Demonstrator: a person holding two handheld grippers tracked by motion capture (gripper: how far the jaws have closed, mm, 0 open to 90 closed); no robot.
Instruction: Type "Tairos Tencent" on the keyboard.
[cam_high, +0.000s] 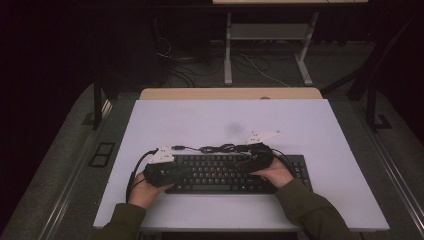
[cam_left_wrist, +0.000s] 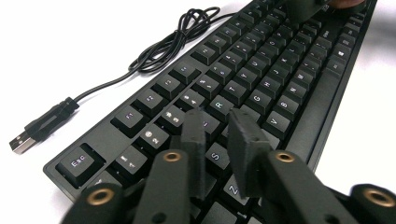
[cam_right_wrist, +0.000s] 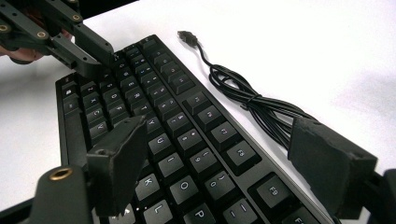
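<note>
A black keyboard (cam_high: 225, 175) lies on the white table (cam_high: 300, 125) near its front edge. Its black cable (cam_high: 220, 148) is bundled just behind it and ends in a loose USB plug (cam_left_wrist: 21, 142). My left gripper (cam_left_wrist: 217, 116) hovers low over the keyboard's left end, above the W, E and S keys. Its jaws are almost together with only a thin gap and hold nothing. My right gripper (cam_right_wrist: 224, 158) stands wide open over the keys right of the middle, one jaw above the letter keys and the other above the function row. The two grippers point toward each other.
The person's hands and green sleeves (cam_high: 305, 210) come in from the front edge. A wooden strip (cam_high: 230, 93) runs along the table's far edge, with a desk frame (cam_high: 227, 50) and floor cables beyond it. Bare white table surrounds the keyboard.
</note>
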